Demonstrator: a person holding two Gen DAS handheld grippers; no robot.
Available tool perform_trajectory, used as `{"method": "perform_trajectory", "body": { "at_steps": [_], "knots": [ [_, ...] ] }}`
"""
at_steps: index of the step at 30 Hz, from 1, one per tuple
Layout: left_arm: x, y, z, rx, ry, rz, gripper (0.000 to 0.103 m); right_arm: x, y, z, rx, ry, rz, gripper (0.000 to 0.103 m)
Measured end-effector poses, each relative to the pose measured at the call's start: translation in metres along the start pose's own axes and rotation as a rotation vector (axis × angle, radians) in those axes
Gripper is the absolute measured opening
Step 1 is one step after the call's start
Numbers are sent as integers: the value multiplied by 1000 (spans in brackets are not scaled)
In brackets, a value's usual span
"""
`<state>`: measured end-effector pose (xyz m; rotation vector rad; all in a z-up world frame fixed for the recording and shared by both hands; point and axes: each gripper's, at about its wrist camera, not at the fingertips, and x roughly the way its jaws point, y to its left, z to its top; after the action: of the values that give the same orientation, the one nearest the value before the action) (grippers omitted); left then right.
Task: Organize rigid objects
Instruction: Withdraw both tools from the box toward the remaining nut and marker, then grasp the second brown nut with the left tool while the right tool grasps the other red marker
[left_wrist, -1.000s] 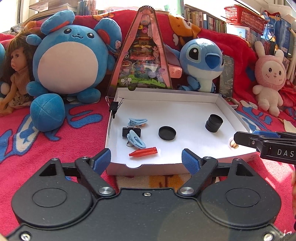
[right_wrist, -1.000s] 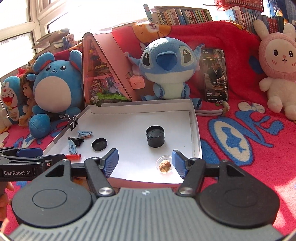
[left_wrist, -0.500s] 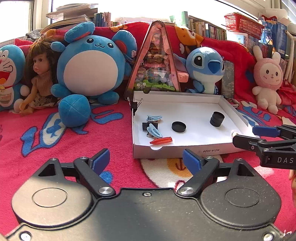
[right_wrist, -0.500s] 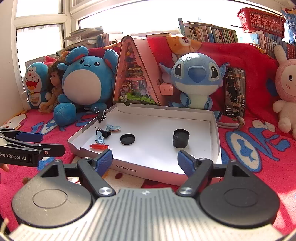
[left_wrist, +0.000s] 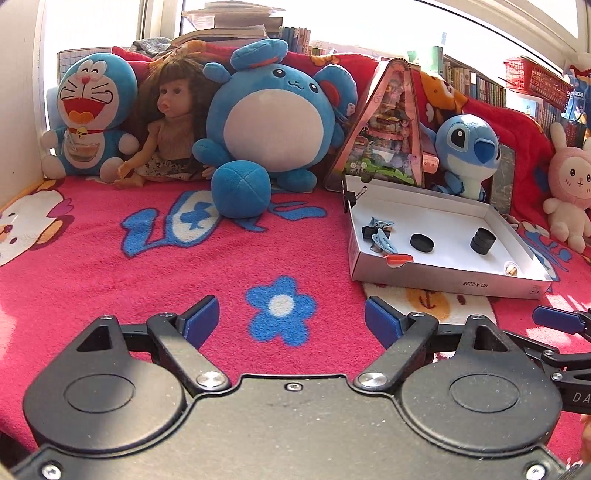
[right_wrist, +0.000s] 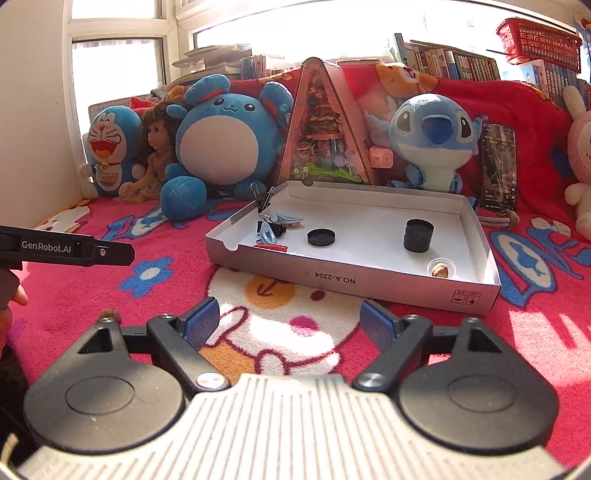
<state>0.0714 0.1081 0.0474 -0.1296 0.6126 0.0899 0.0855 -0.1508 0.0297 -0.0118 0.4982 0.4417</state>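
Both grippers poised over the pink blanket, short of the white box.

Left gripper (left_wrist: 291, 317) spread wide, nothing between its pads. Right gripper (right_wrist: 288, 319) opening, jaws bare. Beyond, in the white box (right_wrist: 354, 280): blue clips (right_wrist: 266, 232) at left, black disc (right_wrist: 321, 237) mid-floor, stacked black discs (right_wrist: 418, 235) right, small nut cup (right_wrist: 440, 268) in the near right corner.
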Motion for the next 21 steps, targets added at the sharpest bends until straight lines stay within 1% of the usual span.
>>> {"method": "perform_trajectory", "body": {
  "at_steps": [1,3,4,9,11,13,18,19,20,21],
  "knots": [
    [-1,1,-3,-1,2,1,85,0,4,-3,5,0,3,90],
    [-6,3,-15,-4,14,-4,75,1,9,-8,13,4,11,90],
    [-7,4,-19,-5,26,-10,73,1,13,-11,18,6,14,90],
    [-11,4,-39,-15,85,-63,52,6,18,-15,43,27,26,90],
    [-9,5,-45,-8,99,-69,47,8,19,-16,52,36,29,90],
    [-8,5,-47,-5,100,-72,43,10,21,-17,58,43,34,90],
    [-3,3,-45,-2,86,-98,24,13,30,-20,57,51,42,90],
    [-1,2,-44,3,88,-99,22,14,33,-20,59,50,41,90],
    [1,1,-43,7,89,-97,17,14,34,-21,62,47,36,90],
    [2,1,-42,10,90,-96,17,13,37,-23,70,39,24,90]
  ]
}}
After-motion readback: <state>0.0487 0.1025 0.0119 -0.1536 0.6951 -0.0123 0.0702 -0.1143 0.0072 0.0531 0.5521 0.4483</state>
